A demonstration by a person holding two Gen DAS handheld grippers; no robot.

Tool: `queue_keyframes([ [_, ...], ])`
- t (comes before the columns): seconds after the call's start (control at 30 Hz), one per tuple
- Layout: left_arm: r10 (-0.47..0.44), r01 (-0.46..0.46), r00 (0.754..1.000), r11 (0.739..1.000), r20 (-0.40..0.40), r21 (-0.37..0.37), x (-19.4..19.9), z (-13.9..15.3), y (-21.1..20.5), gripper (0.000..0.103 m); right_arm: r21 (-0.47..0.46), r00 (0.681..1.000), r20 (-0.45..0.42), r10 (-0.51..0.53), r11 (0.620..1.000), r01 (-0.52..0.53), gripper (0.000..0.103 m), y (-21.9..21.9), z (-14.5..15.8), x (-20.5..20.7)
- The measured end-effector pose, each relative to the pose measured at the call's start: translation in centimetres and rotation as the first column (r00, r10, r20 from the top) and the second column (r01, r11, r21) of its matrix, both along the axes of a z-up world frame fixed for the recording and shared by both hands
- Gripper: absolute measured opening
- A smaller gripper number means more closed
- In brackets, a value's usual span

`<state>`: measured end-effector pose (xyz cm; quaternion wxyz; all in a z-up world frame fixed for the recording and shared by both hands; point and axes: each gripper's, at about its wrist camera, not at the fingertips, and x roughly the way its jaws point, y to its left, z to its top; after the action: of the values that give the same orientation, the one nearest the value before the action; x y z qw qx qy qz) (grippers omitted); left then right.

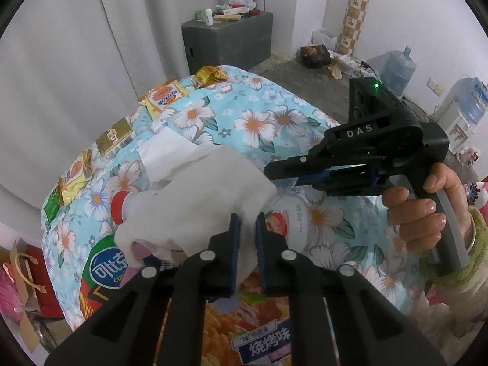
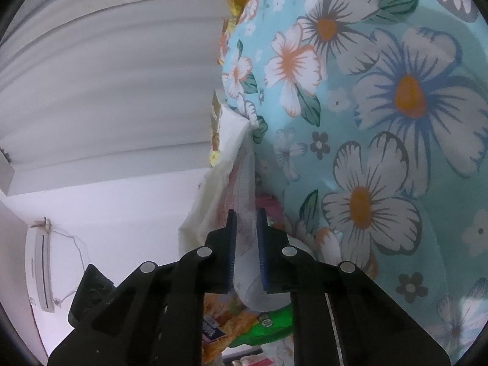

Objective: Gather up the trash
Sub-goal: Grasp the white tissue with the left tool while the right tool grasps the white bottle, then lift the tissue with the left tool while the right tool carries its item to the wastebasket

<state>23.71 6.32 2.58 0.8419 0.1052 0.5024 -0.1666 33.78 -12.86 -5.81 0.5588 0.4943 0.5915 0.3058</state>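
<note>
Covering most of a white bottle (image 1: 292,213) with a red cap (image 1: 119,206), a white tissue (image 1: 201,195) hides the label on the floral worktop (image 1: 262,122); the left tool (image 1: 247,228) pinches that tissue in a narrow grip, while the right tool (image 1: 274,173) reaches in beside it, its gap unclear here. Tilted sideways, the right wrist view shows the right tool (image 2: 246,225) narrowly closed on thin white material (image 2: 244,244), hard to identify, snack bags (image 2: 244,320) half-hidden beneath.

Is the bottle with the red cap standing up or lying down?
Lying down. The bottle rests sideways on the flowered cloth, its red cap pointing left, tissue over it.
</note>
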Motion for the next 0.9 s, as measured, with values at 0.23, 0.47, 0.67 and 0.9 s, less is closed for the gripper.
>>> queue_keyframes([
  [0.23, 0.032, -0.031, 0.998, 0.999, 0.049, -0.031, -0.5, 1.5, 1.1, 0.006, -0.007, 1.0, 0.009, -0.024, 1.0, 0.024, 0.008, -0.9, 0.4, -0.7],
  [0.47, 0.053, -0.047, 0.993, 0.997, 0.101, -0.057, -1.2, 2.9, 1.6, 0.005, -0.02, 0.999, 0.034, -0.031, 0.999, 0.031, 0.008, -2.5, 1.3, -1.4],
  [0.67, 0.059, -0.048, 0.988, 0.996, 0.145, -0.079, -1.9, 4.2, 1.5, 0.005, -0.031, 0.998, 0.05, -0.041, 0.999, 0.043, 0.008, -3.6, 2.1, -2.6],
  [0.9, 0.067, -0.043, 0.978, 0.991, 0.195, -0.127, -2.9, 5.7, 1.3, 0.005, -0.028, 0.996, 0.066, -0.065, 0.997, 0.067, 0.007, -5.3, 3.0, -3.9],
])
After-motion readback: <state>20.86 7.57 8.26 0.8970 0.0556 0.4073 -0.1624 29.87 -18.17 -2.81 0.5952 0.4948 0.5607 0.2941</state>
